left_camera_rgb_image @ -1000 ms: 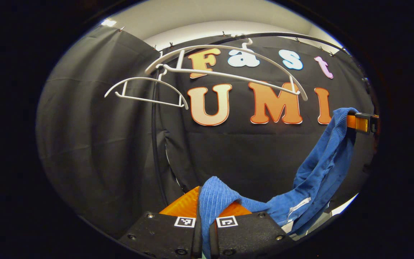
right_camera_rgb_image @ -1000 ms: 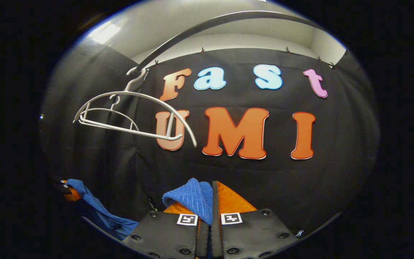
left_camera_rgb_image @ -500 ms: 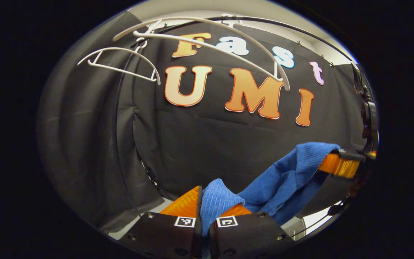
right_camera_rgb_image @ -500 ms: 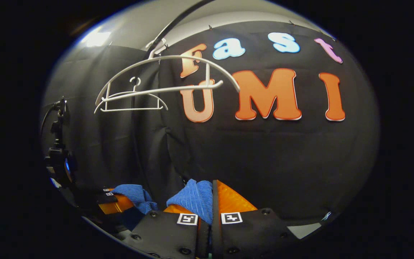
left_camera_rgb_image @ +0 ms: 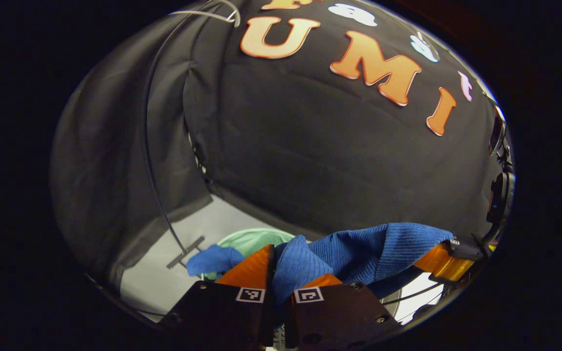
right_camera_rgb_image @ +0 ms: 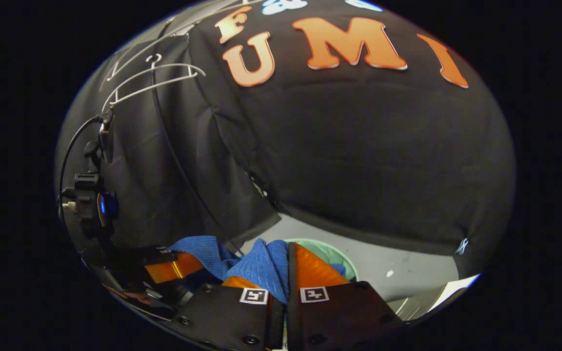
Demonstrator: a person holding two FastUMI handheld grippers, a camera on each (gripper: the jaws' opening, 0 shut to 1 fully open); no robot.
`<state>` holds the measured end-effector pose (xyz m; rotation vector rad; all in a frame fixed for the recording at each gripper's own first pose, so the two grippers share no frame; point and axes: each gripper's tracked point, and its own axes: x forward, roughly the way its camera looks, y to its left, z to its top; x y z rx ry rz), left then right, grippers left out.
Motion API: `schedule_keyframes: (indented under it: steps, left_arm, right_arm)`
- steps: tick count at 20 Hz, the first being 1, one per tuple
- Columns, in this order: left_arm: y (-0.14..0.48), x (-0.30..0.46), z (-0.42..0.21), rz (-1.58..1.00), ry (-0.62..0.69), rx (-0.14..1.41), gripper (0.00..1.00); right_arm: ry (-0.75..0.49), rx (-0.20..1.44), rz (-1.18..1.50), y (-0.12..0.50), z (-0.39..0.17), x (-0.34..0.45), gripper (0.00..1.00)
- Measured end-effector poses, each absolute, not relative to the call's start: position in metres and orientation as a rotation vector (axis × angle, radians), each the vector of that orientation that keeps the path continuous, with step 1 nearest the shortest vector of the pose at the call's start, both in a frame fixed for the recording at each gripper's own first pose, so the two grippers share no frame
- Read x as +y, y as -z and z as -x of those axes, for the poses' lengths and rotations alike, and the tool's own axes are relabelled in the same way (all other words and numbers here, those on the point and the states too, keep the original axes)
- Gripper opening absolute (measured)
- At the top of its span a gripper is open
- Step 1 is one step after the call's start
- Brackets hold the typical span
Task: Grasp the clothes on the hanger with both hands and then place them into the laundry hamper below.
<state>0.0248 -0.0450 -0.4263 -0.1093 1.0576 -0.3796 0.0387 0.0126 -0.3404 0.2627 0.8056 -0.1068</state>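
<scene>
Item: blue knit garment (left_camera_rgb_image: 359, 248); my left claw (left_camera_rgb_image: 277, 265) and right claw (right_camera_rgb_image: 287, 270) both clamped on it; mint hamper (right_camera_rgb_image: 347, 263) below; lower together, centre over rim, release inside.

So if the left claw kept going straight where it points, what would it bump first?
Probably the green laundry hamper, whose rim sits just beyond the left claw that is pinching the blue garment. Depth is hard to judge here.

Blue garment (left_camera_rgb_image: 383, 248): ribbed knit cloth, matt, soft-looking. Hamper (right_camera_rgb_image: 332, 251): pale green, smooth rim, prob. plastic. Hangers (right_camera_rgb_image: 149, 83): thin white, smooth, look plastic. Booth wall (left_camera_rgb_image: 310, 156): black matt cloth, creased. Floor (right_camera_rgb_image: 408, 273): light, smooth, w/ slight sheen.
</scene>
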Motion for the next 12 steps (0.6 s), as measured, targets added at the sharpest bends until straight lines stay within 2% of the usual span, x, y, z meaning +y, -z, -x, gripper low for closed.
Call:
schedule_keyframes:
  steps: [3, 4, 5, 12]
  left_arm:
    - [0.466, -0.028, 0.003, 0.082, 0.347, 1.190, 0.09]
    - [0.473, -0.022, 0.013, 0.067, 0.333, 1.215, 0.05]
    - [0.478, -0.016, 0.020, 0.062, 0.323, 1.240, 0.09]
    - [0.496, -0.002, 0.052, 0.055, 0.335, 1.349, 0.09]
  right_arm:
    - [0.127, 0.927, -0.269, 0.387, -0.018, 0.010, 0.11]
    - [0.134, 0.969, -0.271, 0.399, -0.010, 0.010, 0.11]
    - [0.133, 1.011, -0.279, 0.404, 0.001, 0.013, 0.10]
    - [0.156, 1.140, -0.307, 0.432, 0.032, 0.018, 0.14]
